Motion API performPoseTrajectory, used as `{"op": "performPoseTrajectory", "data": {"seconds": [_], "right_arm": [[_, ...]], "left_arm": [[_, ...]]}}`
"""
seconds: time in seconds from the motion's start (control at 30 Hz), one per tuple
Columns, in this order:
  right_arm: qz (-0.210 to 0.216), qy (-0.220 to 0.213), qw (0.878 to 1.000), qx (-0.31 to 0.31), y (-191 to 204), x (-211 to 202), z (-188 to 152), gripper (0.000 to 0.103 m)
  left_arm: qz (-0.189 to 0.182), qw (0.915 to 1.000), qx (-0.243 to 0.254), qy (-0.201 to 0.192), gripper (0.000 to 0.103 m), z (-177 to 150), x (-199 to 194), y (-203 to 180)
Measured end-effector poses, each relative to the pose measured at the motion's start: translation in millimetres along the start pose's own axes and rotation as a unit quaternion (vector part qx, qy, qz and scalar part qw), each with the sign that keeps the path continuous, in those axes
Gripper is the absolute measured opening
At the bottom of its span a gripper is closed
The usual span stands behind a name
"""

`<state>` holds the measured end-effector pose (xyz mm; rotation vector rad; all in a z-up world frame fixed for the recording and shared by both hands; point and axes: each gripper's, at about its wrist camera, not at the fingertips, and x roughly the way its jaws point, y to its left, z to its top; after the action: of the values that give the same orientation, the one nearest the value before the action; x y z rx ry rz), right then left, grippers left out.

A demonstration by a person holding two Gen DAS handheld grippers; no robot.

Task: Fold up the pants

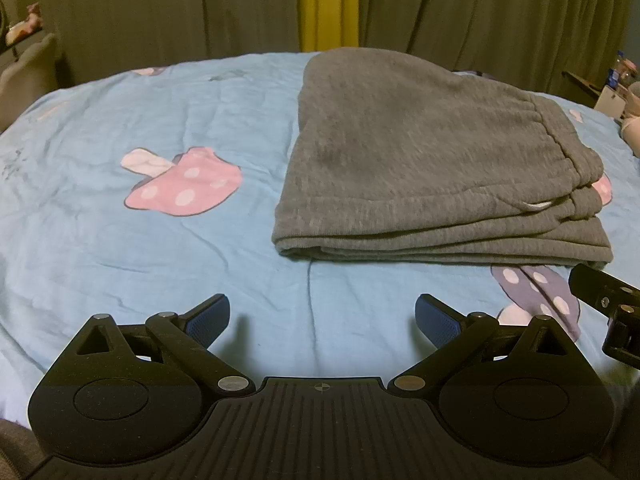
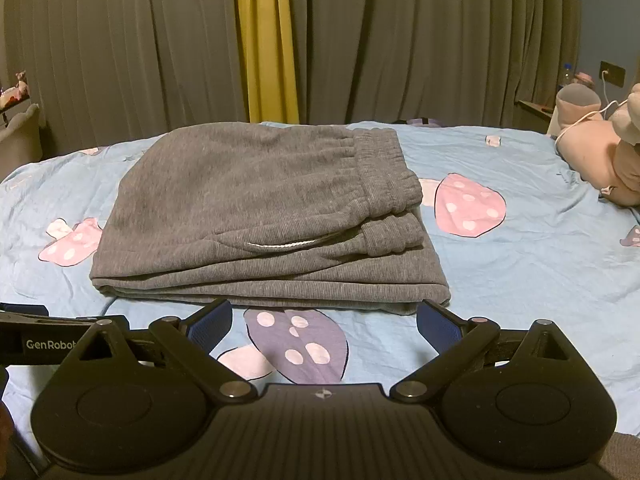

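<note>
Your two grippers hang spread and empty over the mushroom-print bedsheet (image 1: 100,208).
Your left gripper (image 1: 322,316) has the folded grey sweatpants (image 1: 420,152) at 1 o'clock, well clear; your right gripper (image 2: 324,320) sits just short of their near edge at 12 o'clock, waistband (image 2: 384,168) to the right.

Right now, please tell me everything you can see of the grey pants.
The grey pants look like soft ribbed knit. They are folded into a flat stack of layers, with the gathered elastic waistband on top at the right and a white drawstring showing. They lie on the blue bedsheet; neither gripper touches them.
</note>
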<state>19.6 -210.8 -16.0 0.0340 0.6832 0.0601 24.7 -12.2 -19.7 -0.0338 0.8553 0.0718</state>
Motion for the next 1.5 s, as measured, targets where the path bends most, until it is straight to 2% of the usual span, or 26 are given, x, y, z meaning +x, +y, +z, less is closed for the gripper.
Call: {"op": "performPoseTrajectory", "data": {"seconds": [1.5], "right_arm": [[-0.001,0.0,1.0,0.006,-1.2,-1.1,0.9,0.099]], "left_arm": [[-0.005,1.0,0.006,0.001,0.102,-1.4,-0.4,-2.0]]}}
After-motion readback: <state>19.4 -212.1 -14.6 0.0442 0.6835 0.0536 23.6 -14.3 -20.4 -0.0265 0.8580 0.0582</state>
